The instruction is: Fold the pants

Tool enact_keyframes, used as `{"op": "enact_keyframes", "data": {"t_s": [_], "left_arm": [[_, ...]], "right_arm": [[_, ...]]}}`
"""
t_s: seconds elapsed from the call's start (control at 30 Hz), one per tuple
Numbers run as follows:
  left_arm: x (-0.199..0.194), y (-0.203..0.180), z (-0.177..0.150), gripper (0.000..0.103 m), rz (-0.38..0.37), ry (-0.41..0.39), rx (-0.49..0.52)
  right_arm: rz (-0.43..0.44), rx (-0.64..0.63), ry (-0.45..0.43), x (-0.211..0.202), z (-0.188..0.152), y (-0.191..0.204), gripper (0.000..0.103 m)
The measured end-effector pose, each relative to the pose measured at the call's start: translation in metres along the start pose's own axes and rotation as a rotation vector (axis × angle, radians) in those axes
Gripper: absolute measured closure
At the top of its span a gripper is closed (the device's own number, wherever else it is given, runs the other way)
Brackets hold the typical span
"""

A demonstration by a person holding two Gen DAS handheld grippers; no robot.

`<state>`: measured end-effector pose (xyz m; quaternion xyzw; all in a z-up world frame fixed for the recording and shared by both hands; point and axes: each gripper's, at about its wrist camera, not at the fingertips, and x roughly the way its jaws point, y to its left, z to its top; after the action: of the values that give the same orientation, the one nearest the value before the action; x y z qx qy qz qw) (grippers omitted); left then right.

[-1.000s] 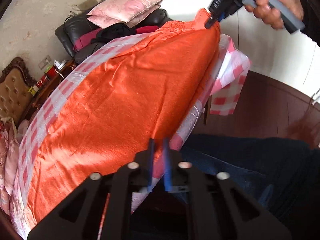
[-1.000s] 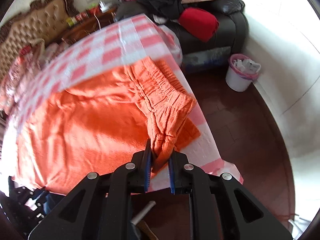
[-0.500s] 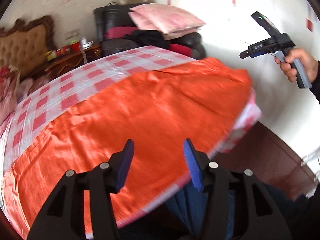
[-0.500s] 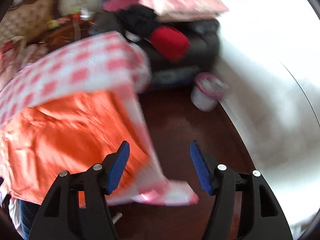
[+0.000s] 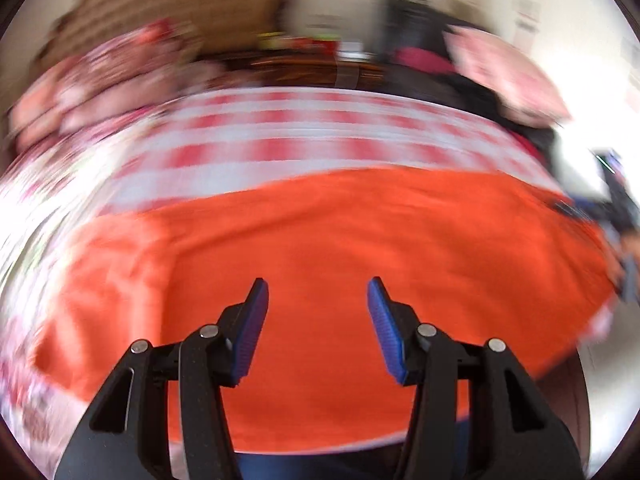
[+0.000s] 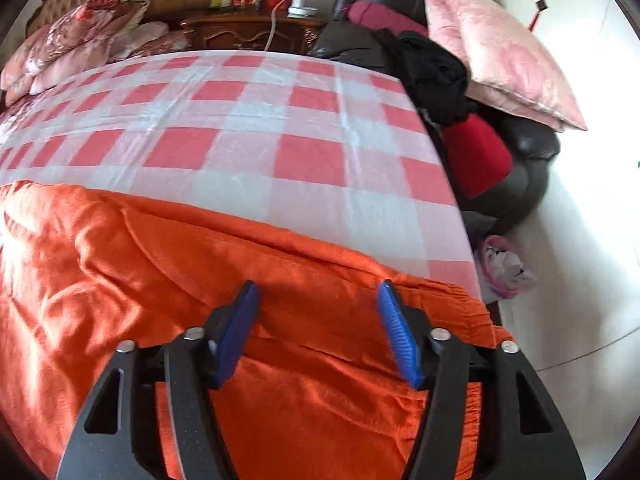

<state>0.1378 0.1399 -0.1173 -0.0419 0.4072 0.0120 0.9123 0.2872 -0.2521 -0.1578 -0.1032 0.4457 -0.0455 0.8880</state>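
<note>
The orange pants (image 6: 168, 280) lie spread flat along the near edge of a red and white checked cloth (image 6: 248, 128). Their gathered waistband (image 6: 460, 300) is at the right end. In the blurred left wrist view the pants (image 5: 320, 248) fill the middle. My left gripper (image 5: 316, 292) is open and empty above the pants' middle. My right gripper (image 6: 318, 292) is open and empty above the waistband end. The right gripper also shows dimly at the right edge of the left wrist view (image 5: 616, 200).
A black sofa (image 6: 520, 160) with pink pillows (image 6: 496, 52), black clothes and a red cushion (image 6: 476, 156) stands beyond the right edge. A bin with a pink liner (image 6: 504, 268) sits on the floor. A wooden nightstand (image 6: 248, 32) and floral bedding (image 6: 80, 36) are behind.
Both grippers let go of the pants and opened wide. The pants now lie flat on the cloth. Both grippers have swung round to face across the bed.
</note>
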Motion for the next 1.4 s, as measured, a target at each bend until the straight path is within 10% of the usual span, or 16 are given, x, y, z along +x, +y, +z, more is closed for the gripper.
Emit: {"op": "enact_keyframes", "data": {"t_s": [0.13, 0.33, 0.6, 0.83, 1.03, 1.27, 1.4], "left_arm": [[0.017, 0.087, 0.013, 0.065, 0.176, 0.061, -0.212], [0.058, 0.126, 0.042, 0.068, 0.149, 0.070, -0.178], [0.053, 0.187, 0.055, 0.065, 0.359, 0.048, -0.180], [0.015, 0.130, 0.039, 0.047, 0.165, -0.031, -0.006], [0.064, 0.075, 0.064, 0.059, 0.048, 0.016, 0.069], [0.079, 0.132, 0.057, 0.053, 0.159, 0.059, -0.018], [0.040, 0.132, 0.043, 0.053, 0.102, 0.012, -0.020]], "right_arm": [[-0.123, -0.030, -0.025, -0.001, -0.001, 0.003, 0.040], [-0.190, 0.022, 0.001, 0.008, 0.007, -0.006, 0.040], [-0.236, 0.045, 0.050, 0.012, 0.016, -0.006, 0.040], [-0.098, 0.130, -0.041, -0.059, 0.008, 0.032, 0.027], [-0.071, 0.091, 0.009, -0.052, -0.002, 0.095, 0.027], [-0.100, 0.143, 0.092, -0.030, -0.017, 0.086, 0.027], [-0.091, 0.152, 0.069, -0.052, -0.012, 0.087, 0.026]]}}
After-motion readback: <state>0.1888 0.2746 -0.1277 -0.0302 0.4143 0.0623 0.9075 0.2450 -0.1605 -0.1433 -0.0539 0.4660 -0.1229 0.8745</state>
